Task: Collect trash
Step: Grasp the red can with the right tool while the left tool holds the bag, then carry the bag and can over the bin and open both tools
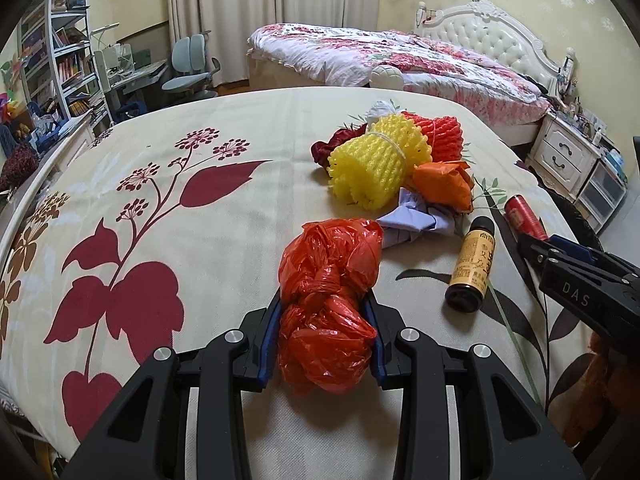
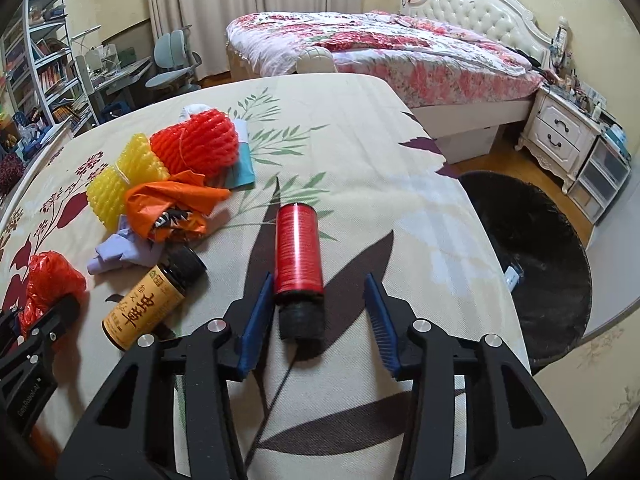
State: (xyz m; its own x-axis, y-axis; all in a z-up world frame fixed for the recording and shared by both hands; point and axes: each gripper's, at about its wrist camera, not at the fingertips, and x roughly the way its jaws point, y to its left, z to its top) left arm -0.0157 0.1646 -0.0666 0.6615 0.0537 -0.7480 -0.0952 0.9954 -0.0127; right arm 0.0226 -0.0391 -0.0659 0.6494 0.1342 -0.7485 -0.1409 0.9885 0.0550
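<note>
Holding the red plastic bag (image 1: 328,312) in my left tongs (image 1: 326,336), I feel the two blue pads pressing on both sides of it. The bag is soft and scrunched, so I judge I should squeeze it gently but firmly, or it may slip out when I lift.

My right tongs (image 2: 320,320) are wide open and hold nothing. The red bottle (image 2: 298,254) lies on its side between the two blue fingers (image 2: 256,320), with its black cap toward me. The left finger is just beside the cap; the right one is farther off. I think I should slide a bit to the left so the bottle sits in the middle, then close slowly. It is round, so it could roll away if I bump it.

All the trash lies on the bed (image 2: 360,152) with the leaf-print cover. The yellow bottle (image 2: 150,300) lies beside the red one. Behind it are the orange bag (image 2: 168,208), a crumpled purple paper (image 2: 116,252), the yellow foam net (image 2: 124,176) and the red foam net (image 2: 200,144).

On the floor to the right of the bed sits a big black trash bag (image 2: 532,248), open at the top. I can see one small white thing (image 2: 512,278) inside; the rest is too dark to tell. I think that is where the trash should go.
</note>
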